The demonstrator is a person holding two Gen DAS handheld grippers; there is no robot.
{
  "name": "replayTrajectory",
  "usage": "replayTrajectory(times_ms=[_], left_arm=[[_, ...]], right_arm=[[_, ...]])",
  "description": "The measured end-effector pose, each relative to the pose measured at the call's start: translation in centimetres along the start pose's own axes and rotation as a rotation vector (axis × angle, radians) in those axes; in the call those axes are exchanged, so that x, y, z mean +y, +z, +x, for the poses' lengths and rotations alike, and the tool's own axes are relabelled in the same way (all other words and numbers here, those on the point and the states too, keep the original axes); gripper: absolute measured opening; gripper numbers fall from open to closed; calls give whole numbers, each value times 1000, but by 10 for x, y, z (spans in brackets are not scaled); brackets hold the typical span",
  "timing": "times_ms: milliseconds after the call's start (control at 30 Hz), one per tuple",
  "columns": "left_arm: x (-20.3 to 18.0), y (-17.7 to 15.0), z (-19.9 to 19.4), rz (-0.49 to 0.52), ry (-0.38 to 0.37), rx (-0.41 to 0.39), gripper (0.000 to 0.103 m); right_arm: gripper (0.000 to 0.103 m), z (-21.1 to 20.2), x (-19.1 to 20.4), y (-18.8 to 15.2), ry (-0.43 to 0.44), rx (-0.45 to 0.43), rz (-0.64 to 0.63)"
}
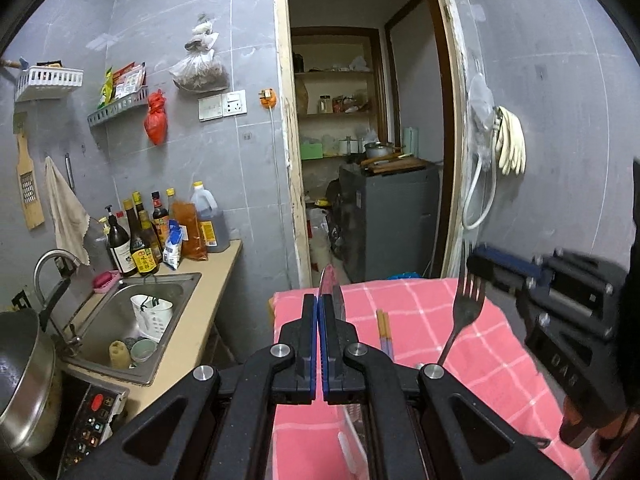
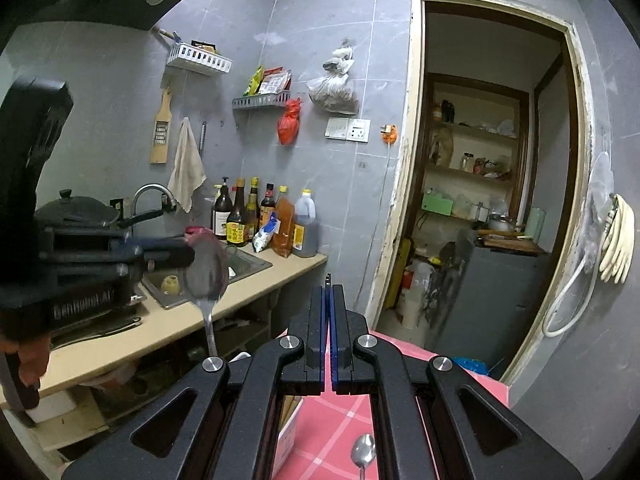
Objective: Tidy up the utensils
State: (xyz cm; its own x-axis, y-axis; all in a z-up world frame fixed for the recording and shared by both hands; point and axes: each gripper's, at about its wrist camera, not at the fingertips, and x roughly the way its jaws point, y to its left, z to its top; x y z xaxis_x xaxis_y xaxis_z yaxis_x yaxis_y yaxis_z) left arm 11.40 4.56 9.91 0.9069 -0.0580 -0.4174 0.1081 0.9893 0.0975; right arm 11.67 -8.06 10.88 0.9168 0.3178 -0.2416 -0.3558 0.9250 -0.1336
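My left gripper (image 1: 319, 300) is shut on the bowl of a metal spoon (image 1: 331, 288), which I see edge-on between the blue pads. In the right wrist view the same spoon (image 2: 206, 272) hangs handle-down from that gripper (image 2: 188, 256) above the counter edge. My right gripper (image 2: 329, 292) is shut on a fork; only its tines (image 2: 328, 278) poke past the fingertips. In the left wrist view the fork (image 1: 466, 304) stands tines-up at the right gripper (image 1: 476, 264), above the pink checked cloth (image 1: 420, 320). Chopsticks (image 1: 384, 332) and a second spoon (image 2: 363, 454) lie on the cloth.
A steel sink (image 1: 184, 284) at the left holds a white slotted basket (image 1: 152, 316) and a sponge. Sauce bottles (image 1: 140, 240) line the counter behind it. A pot (image 1: 24, 380) sits on a cooker at the lower left. An open doorway (image 1: 368, 120) lies ahead.
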Motion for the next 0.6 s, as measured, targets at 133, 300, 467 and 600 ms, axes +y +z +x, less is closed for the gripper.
replayTrajectory(times_ms=[133, 300, 467, 600], left_arm=[[-5, -5, 4, 16, 13, -9, 2], [-3, -7, 10, 13, 19, -4, 2], [-2, -10, 16, 13, 25, 4, 2], [-2, -14, 24, 9, 11, 26, 2]], right_arm=[[2, 1, 6, 2, -28, -17, -17], [2, 1, 11, 9, -61, -38, -32], [2, 9, 13, 5, -83, -30, -27], [2, 20, 17, -6, -70, 12, -32]])
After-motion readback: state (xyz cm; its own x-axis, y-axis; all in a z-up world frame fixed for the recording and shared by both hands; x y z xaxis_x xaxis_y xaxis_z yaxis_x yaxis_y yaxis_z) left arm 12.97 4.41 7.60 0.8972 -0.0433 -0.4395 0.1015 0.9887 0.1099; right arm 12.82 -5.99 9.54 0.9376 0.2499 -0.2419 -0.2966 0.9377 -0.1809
